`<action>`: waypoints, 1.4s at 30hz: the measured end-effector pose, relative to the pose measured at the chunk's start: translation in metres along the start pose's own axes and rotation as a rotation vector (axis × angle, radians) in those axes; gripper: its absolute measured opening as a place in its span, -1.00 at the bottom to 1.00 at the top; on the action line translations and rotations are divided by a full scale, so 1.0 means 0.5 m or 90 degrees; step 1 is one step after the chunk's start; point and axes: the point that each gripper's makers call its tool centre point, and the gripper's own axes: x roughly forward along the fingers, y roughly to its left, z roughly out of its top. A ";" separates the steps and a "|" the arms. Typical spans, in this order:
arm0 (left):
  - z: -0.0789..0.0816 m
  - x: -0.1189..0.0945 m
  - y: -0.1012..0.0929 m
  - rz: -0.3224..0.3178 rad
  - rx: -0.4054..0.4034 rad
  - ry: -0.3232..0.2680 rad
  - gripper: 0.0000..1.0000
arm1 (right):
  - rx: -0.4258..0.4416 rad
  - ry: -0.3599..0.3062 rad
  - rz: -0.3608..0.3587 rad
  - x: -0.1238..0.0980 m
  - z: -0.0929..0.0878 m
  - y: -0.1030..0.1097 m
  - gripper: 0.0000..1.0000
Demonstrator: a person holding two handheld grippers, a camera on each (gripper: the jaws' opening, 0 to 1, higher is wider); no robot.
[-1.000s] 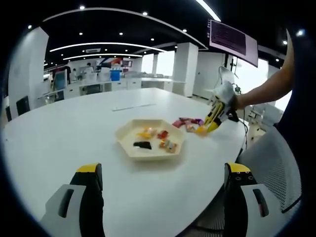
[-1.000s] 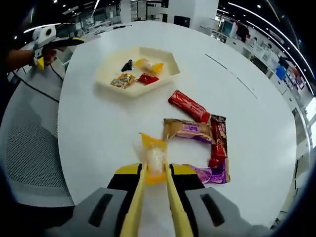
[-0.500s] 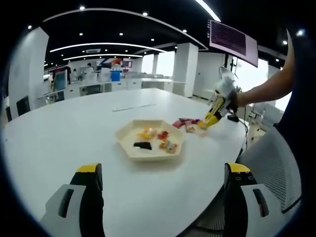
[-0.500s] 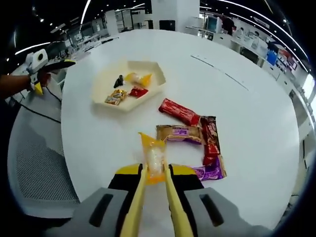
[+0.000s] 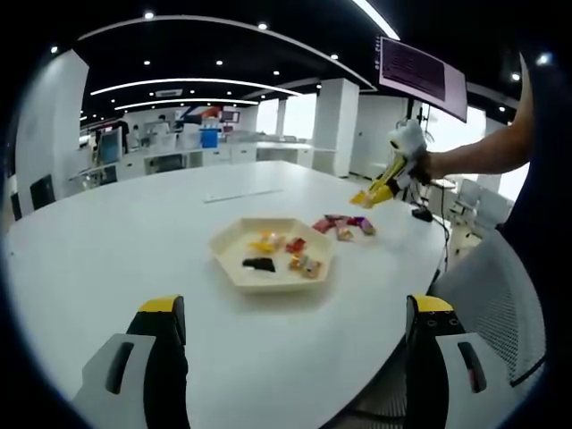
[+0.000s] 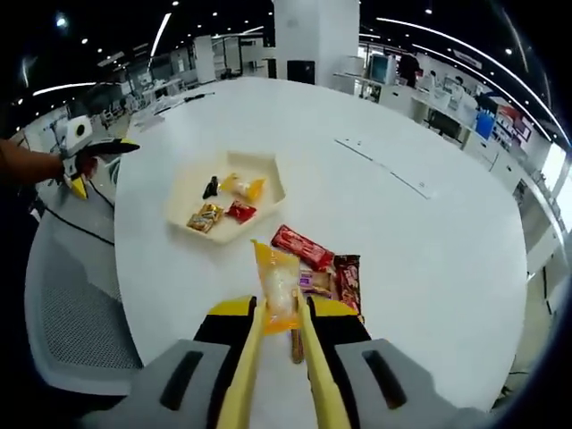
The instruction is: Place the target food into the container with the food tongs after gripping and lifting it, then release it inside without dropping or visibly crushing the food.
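Note:
My right gripper (image 6: 277, 308) holds yellow food tongs, and the tongs are shut on a yellow-wrapped snack (image 6: 275, 281), lifted high above the table. The cream hexagonal tray (image 6: 183, 192) lies ahead and to the left with several small snacks in it. In the left gripper view the right gripper (image 5: 380, 190) hangs in the air at the right, above the wrapped bars (image 5: 344, 223), with the tray (image 5: 231, 241) at mid-table. My left gripper (image 5: 290, 344) stands open low over the table's near edge, nothing between its jaws.
Several wrapped snack bars (image 6: 313, 264) lie on the round white table (image 6: 402, 268) beside the tray. A grey mesh chair (image 5: 487, 295) stands at the table's right edge. The person's arm (image 5: 483, 156) reaches in from the right. Office desks stand far behind.
The right gripper has risen from the table with the yellow snack in the tongs; the tray and bars look smaller in its view. The left gripper has stayed still.

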 end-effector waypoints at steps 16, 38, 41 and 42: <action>0.001 -0.001 0.004 0.003 0.000 -0.003 0.99 | -0.042 -0.030 -0.007 -0.014 0.062 -0.005 -0.57; 0.010 -0.004 0.003 0.005 0.006 -0.015 0.99 | -0.094 -0.034 0.015 0.015 0.125 0.026 -0.56; 0.012 -0.005 0.006 0.008 0.002 -0.020 0.99 | -0.103 -0.035 0.020 0.022 0.136 0.033 -0.56; 0.014 -0.005 0.008 0.010 0.000 -0.022 0.99 | -0.104 -0.035 0.022 0.024 0.139 0.036 -0.56</action>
